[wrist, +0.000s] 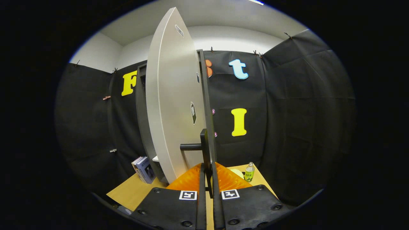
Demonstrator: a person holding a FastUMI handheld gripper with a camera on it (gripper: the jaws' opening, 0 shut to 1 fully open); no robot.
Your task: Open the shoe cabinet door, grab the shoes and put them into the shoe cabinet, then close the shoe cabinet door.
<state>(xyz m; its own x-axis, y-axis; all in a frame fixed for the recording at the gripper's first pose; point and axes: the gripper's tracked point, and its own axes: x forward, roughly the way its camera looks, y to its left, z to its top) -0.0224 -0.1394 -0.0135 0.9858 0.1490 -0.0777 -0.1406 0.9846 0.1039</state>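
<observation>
The shoe cabinet door point(172, 105), a pale flat panel, stands swung out and I see it almost edge-on, straight ahead of the fingers. Behind it to the left is the dark cabinet body point(142, 121). A dark bar handle point(191, 147) juts from the door near its lower edge. My gripper point(209, 167) is shut on this handle: the handle's upright bar runs down between the two fingers, and the pads press on it from both sides. The inside of the cabinet is hidden by the door.
The cabinet stands on a wooden table point(134, 191). A few books point(144, 169) lean by the cabinet's left foot. A small bottle with a green label point(249, 172) stands to the right beyond the fingers, beside a pale round object point(238, 173).
</observation>
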